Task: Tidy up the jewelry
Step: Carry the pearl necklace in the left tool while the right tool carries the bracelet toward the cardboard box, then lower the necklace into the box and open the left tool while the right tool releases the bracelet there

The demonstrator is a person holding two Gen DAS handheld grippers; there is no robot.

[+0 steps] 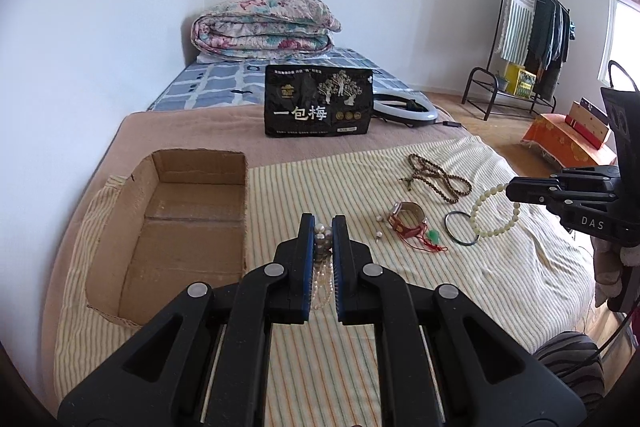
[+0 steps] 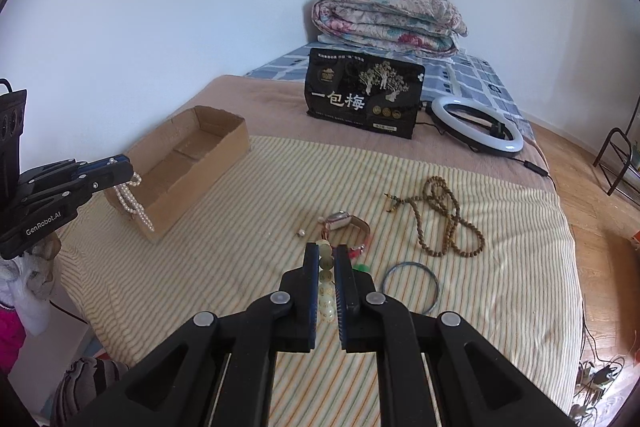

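My left gripper (image 1: 323, 227) has its fingers closed narrow on a pearl necklace (image 1: 323, 267), whose strands hang down between the blue pads. In the right wrist view this gripper reads "GenRobot.AI" on its side, and the pearls dangle just in front of the near corner of the cardboard box (image 1: 192, 211). My right gripper (image 2: 326, 255) pinches a pale bead bracelet (image 2: 326, 291) the same way; from the left wrist view its loop hangs free above the bed, and the letters "DAS" show on the gripper body.

Just beyond my right fingers lie a thin dark bangle (image 2: 410, 287), a watch with a red strap (image 2: 346, 223) and a small loose pearl (image 2: 301, 233). A little farther, to the right, a long brown bead strand (image 2: 448, 219) is coiled on the striped cloth (image 2: 240, 267).

The cloth covers a tan blanket (image 2: 272, 107) on the bed. Farther back stands a black bag (image 2: 364, 93) printed "一包梅", with a ring light (image 2: 478, 127) beside it. A folded floral quilt (image 2: 388, 23) sits against the white wall. Off to the right, a clothes rack (image 1: 528, 35) stands on the wooden floor.
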